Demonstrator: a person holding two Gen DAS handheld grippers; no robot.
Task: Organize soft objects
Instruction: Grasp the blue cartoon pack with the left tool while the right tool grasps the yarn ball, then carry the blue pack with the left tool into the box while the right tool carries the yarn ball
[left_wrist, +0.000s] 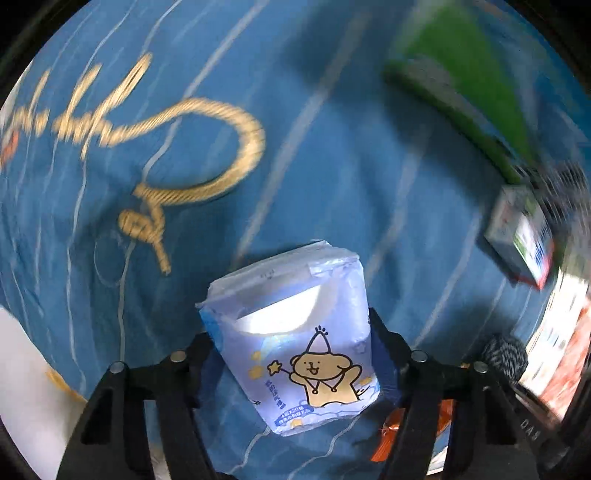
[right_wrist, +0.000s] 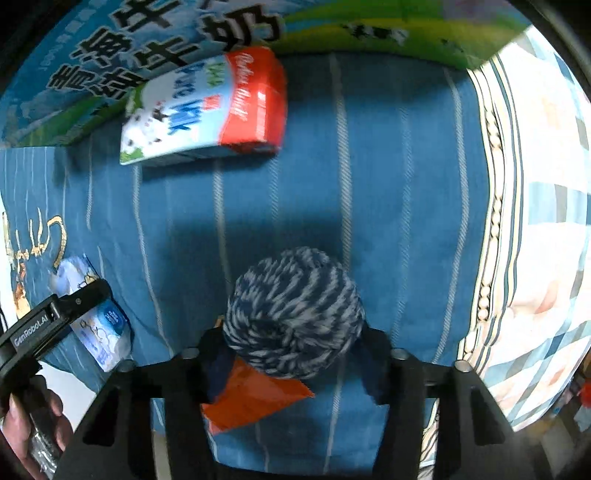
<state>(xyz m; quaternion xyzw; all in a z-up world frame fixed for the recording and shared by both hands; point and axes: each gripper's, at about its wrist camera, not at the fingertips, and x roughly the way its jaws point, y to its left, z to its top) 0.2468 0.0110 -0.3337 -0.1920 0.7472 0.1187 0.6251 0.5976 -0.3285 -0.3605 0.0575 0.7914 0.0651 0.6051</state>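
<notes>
- Pale blue plastic wraps the tissue pack (left_wrist: 291, 343) clamped in my left gripper (left_wrist: 295, 347); it carries a cartoon bear in a pointed hat waving a star wand, with gold stars and a small blue label along its lower edge. It sits squeezed between both fingers at 6 o'clock of the left view, above the blue striped cloth (left_wrist: 332, 177).
- Fuzzy navy-and-white yarn makes up the pompom ball (right_wrist: 295, 314) gripped in my right gripper (right_wrist: 295, 343), at 6 o'clock of the right view, with an orange tag (right_wrist: 255, 398) hanging beneath it.
- From the right view, my left gripper and its pack show at 8 o'clock, with my left hand (right_wrist: 33, 424) on the handle.
- At 11 o'clock of the right view lies a milk carton (right_wrist: 207, 107), white and blue with a red end, on its side on the cloth, touching a large green-and-blue box (right_wrist: 110, 55) printed with big dark characters.
- That box runs along the top edge from 10 to 1 o'clock.
- At 3 o'clock a checked quilt (right_wrist: 546, 221) borders the cloth.
- Gold rope embroidery (left_wrist: 207, 158) loops over the cloth at 10 o'clock of the left view.
</notes>
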